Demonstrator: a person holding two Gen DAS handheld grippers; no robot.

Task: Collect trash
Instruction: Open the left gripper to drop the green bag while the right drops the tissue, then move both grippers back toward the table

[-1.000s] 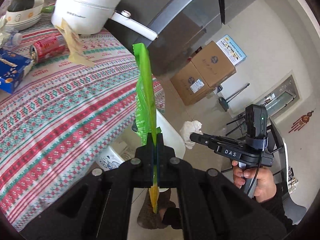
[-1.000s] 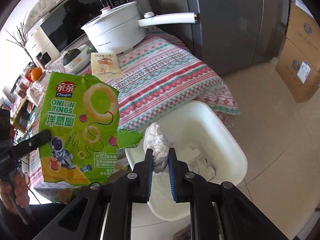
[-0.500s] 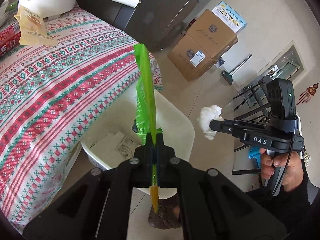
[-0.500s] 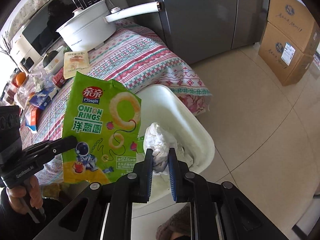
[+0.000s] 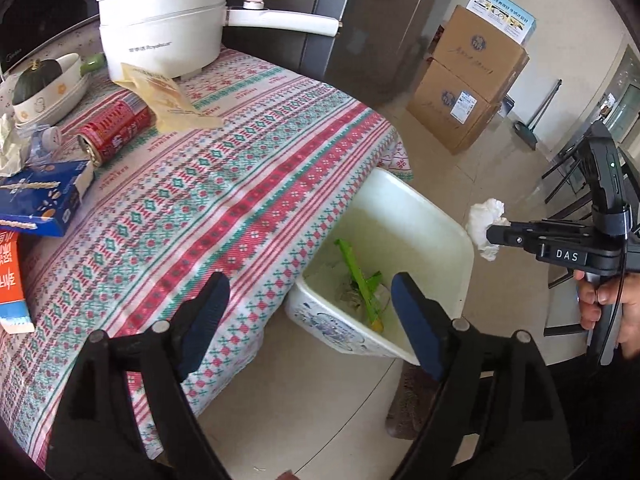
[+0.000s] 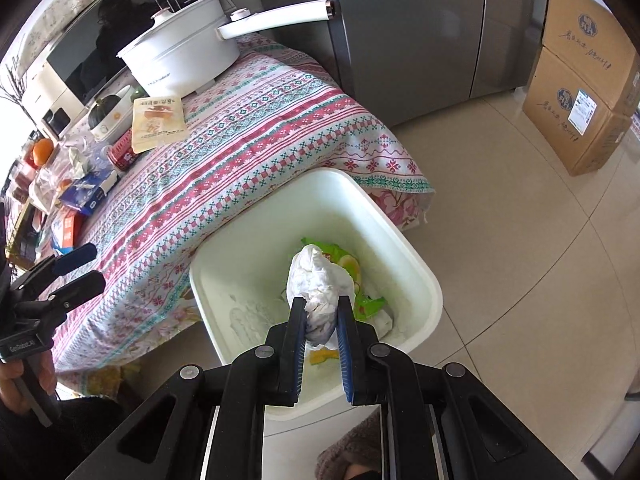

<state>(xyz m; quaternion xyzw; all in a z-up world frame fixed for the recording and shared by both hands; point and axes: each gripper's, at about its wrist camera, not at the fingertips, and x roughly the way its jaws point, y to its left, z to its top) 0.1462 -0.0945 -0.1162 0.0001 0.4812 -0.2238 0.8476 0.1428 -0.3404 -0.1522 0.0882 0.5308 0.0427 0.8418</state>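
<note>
Green snack bag (image 5: 362,284) now down in bin (image 5: 460,236), left gripper (image 5: 310,308) just spread empty, right gripper (image 6: 319,312) pinching tissue (image 6: 318,284).

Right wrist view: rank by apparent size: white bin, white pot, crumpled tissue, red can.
1. white bin
2. white pot
3. crumpled tissue, near the lens in the right tongs, so likely inflated
4. red can

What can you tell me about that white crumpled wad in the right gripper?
The wad looks like crumpled white tissue or thin paper, bunched into a soft, wrinkled lump. The right gripper is shut on its lower end, so most of it sticks out past the fingertips. It hangs in the air above the white bin, touching nothing else; a green snack bag lies in the bin beneath it.
</note>
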